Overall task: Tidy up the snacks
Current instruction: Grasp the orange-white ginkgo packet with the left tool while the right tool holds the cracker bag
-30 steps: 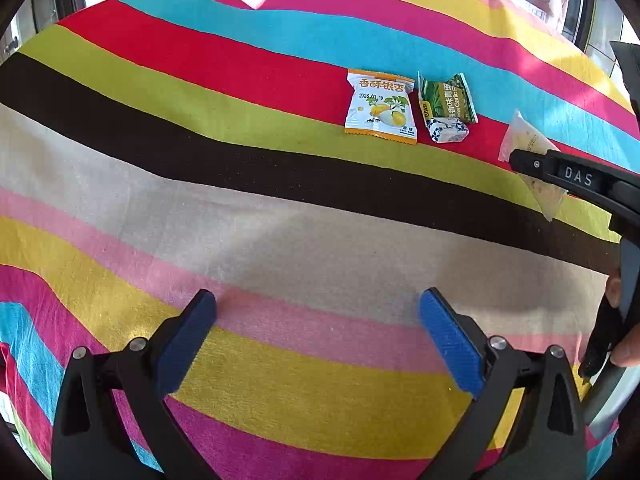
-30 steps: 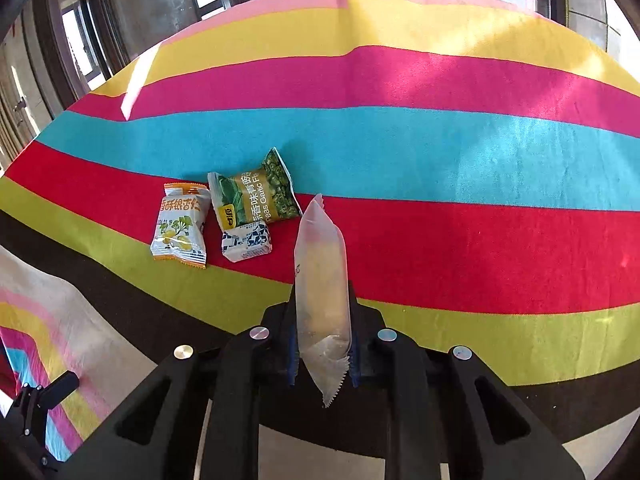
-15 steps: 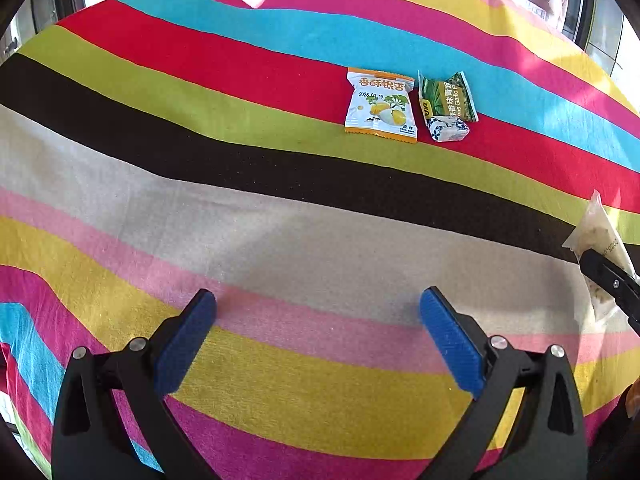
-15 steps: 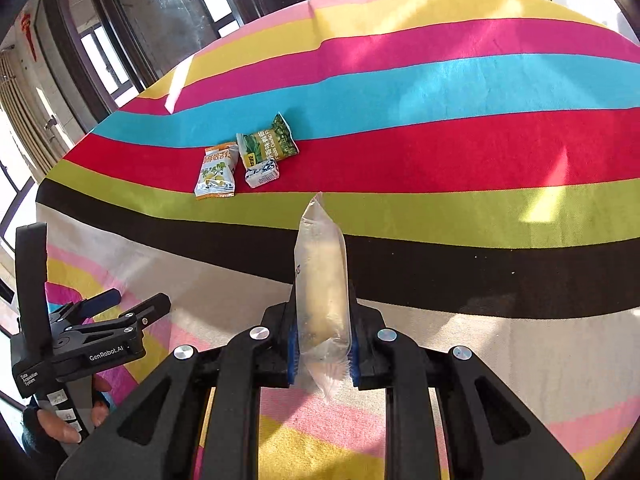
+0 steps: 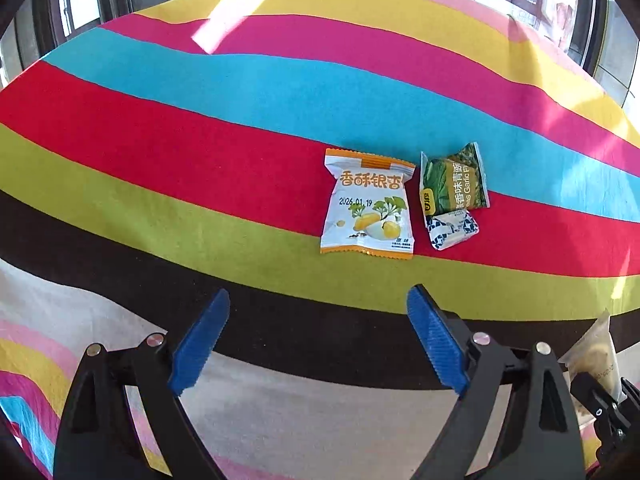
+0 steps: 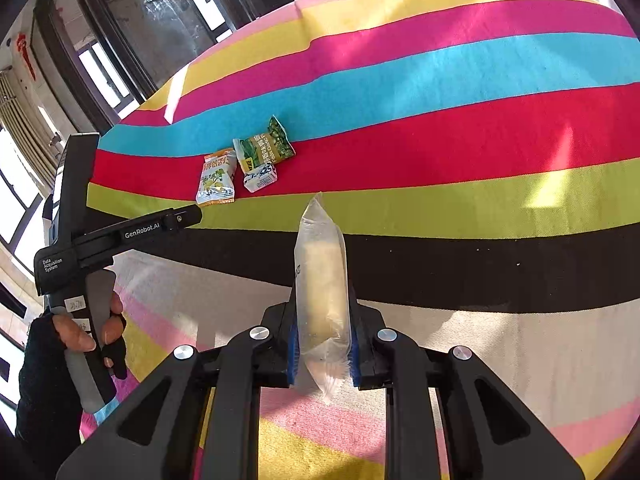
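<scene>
A white-and-orange snack packet (image 5: pixel 368 206) lies on the striped cloth, with a green pea packet (image 5: pixel 454 184) and a small blue-and-white packet (image 5: pixel 452 230) just right of it. My left gripper (image 5: pixel 318 344) is open and empty, just short of the orange packet. My right gripper (image 6: pixel 322 354) is shut on a clear packet with a pale yellow snack (image 6: pixel 322 280), held upright above the cloth. The same packet shows at the left wrist view's lower right (image 5: pixel 594 350). The three lying packets appear far off in the right wrist view (image 6: pixel 244 168).
A cloth with wide coloured stripes (image 5: pixel 200 140) covers the whole surface. Windows and dark frames (image 6: pixel 100 60) stand beyond its far edge. The left gripper's body and the gloved hand holding it (image 6: pixel 76 288) fill the left of the right wrist view.
My left gripper has moved forward toward the three packets, which now look larger and closer. My right gripper has pulled back with the clear packet still in it.
</scene>
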A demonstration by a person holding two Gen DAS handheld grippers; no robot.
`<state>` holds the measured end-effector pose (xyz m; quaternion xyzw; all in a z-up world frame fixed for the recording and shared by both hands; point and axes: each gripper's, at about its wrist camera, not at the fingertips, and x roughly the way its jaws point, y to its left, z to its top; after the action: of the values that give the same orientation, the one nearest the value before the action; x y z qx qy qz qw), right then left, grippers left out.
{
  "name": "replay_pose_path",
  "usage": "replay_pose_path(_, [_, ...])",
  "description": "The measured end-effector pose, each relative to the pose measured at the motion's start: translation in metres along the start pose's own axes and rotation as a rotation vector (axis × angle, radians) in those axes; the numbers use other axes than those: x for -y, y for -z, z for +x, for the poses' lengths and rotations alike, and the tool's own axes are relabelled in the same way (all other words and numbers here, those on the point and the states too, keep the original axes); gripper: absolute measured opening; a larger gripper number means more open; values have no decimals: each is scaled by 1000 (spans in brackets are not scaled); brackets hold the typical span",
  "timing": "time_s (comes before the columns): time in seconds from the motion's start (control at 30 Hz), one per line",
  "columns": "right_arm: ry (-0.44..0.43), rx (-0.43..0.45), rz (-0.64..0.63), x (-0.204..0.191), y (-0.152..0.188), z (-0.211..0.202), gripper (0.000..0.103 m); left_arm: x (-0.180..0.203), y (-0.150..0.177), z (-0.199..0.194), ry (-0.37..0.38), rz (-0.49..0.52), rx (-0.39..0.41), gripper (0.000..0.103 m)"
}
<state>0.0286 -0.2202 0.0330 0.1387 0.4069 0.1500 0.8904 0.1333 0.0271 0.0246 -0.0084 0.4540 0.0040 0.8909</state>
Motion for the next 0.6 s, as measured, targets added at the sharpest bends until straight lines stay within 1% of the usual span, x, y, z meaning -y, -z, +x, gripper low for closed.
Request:
replay_pose_path(0.2, [-10,-5,4,1,0,0,20,19,-30,21,-12,20,21,89])
replay_pose_path(0.3, [-13,-5,6,1,0,0,20,23,-35,31,-20,18,14,89])
replay_pose_path(0.4, [-15,-6,7,1,0,0,20,21,-34,41,-13,3,0,84])
replay_pose_path(0.5, [-18,-10,8,1,-1,0,20,19,-37,44,-2,0,2,73])
replay_pose_path(0.53, [-19,-11,7,1,-1,0,20,19,-38,44,-1,8,5,67])
replay_pose_path(0.6, [-20,-12,7,1,-1,1,20,25,-42,45,-1,27,10,60])
